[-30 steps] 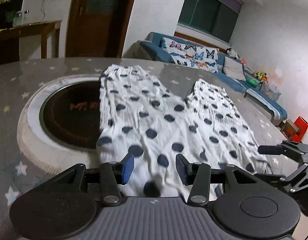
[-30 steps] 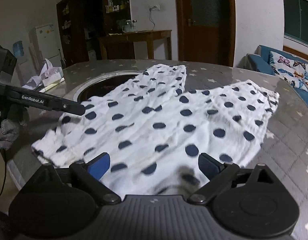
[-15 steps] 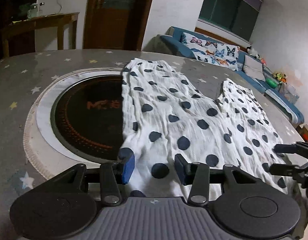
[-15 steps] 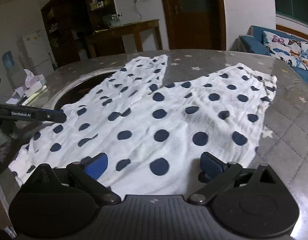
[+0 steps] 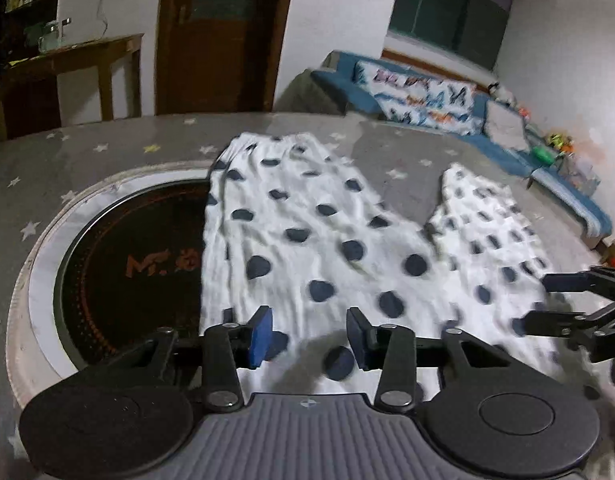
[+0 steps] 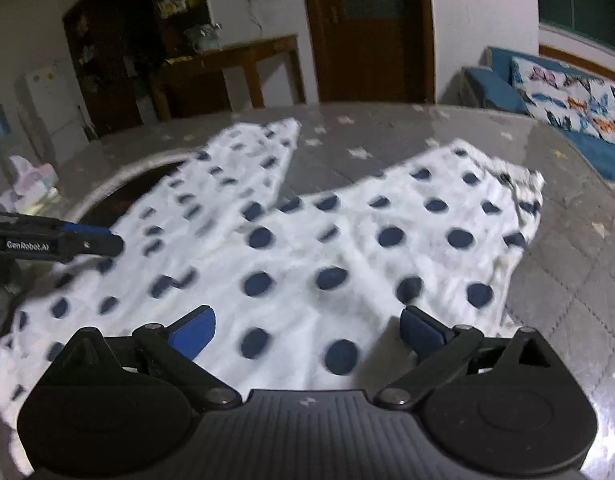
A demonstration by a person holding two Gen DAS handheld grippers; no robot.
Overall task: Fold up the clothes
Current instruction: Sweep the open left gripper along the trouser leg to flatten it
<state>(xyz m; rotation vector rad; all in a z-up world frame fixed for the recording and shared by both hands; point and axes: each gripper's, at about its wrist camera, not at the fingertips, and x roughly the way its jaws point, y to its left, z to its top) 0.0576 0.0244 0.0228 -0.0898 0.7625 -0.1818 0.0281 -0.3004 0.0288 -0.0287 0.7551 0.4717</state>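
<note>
Left wrist view: the left gripper (image 5: pixel 309 334) points down over the near hem of the polka-dot trousers (image 5: pixel 327 256), which lie flat on the grey star-patterned table (image 5: pixel 87 152). Its jaws have just been closing and now stand partly apart, with cloth lying in the gap between the blue pads (image 5: pixel 261 334), though the pads do not press on it, so the grip is loose. Ahead of the fingers the two legs run away across the table, split by a wedge of bare tabletop. Left of the left finger, one leg overlaps the rim of a round dark hotplate (image 5: pixel 127 264) set into the table. Off to the right of the fingers, the right gripper (image 5: pixel 563 304) reaches in over the trousers' edge. Beyond the table stands a blue sofa (image 5: pixel 427 100).

Right wrist view: the right gripper (image 6: pixel 307 330) hangs over the waist end of the trousers (image 6: pixel 307 248), jaws spread wide, cloth lying beneath and between the fingers but unpinched. Far left of its fingers, the left gripper (image 6: pixel 87 240) pokes in above the cloth. The picture is blurred.
</note>
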